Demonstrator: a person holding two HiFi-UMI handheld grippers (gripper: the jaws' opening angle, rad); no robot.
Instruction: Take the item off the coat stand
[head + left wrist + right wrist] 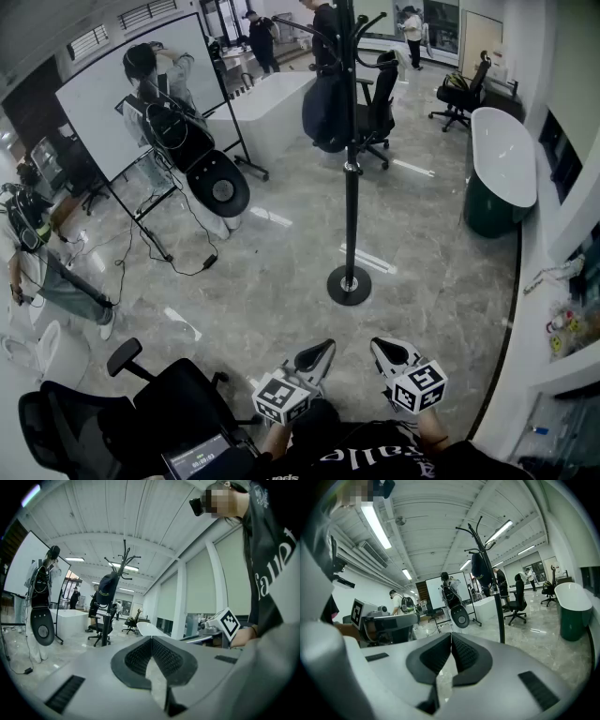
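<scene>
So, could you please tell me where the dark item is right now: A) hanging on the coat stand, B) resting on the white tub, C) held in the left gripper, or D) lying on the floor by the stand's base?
A: the dark item hangs high on the coat stand, well away from the left gripper and right gripper, which are both shut and empty.

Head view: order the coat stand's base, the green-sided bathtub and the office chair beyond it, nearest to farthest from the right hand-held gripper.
1. coat stand's base, straight ahead.
2. bathtub, to the right.
3. office chair, far right, beyond the bathtub.
</scene>
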